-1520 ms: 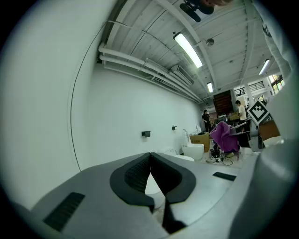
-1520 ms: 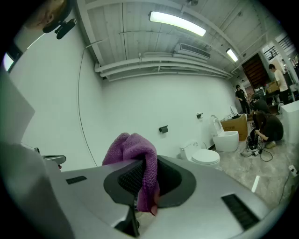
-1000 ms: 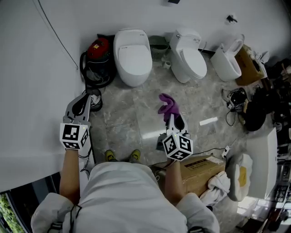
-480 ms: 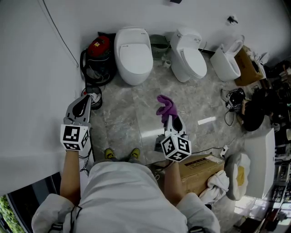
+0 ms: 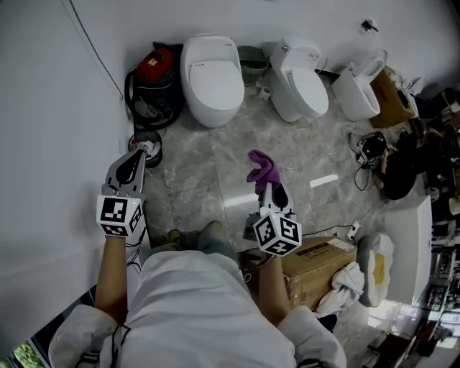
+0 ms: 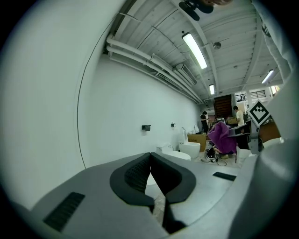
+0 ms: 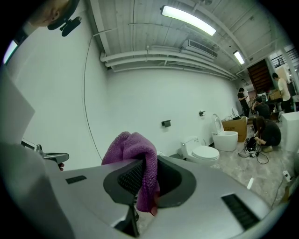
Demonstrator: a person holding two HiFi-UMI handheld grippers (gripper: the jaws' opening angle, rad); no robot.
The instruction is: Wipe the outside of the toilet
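We stand short of the toilet [image 5: 210,79] | right claw [image 5: 270,188] pinches purple cloth [image 5: 262,167], ready for wiping | left claw [image 5: 142,149] closed, empty

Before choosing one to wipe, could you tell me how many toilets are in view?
3 along the wall: left toilet by the red vacuum, middle toilet, right toilet, lid up.
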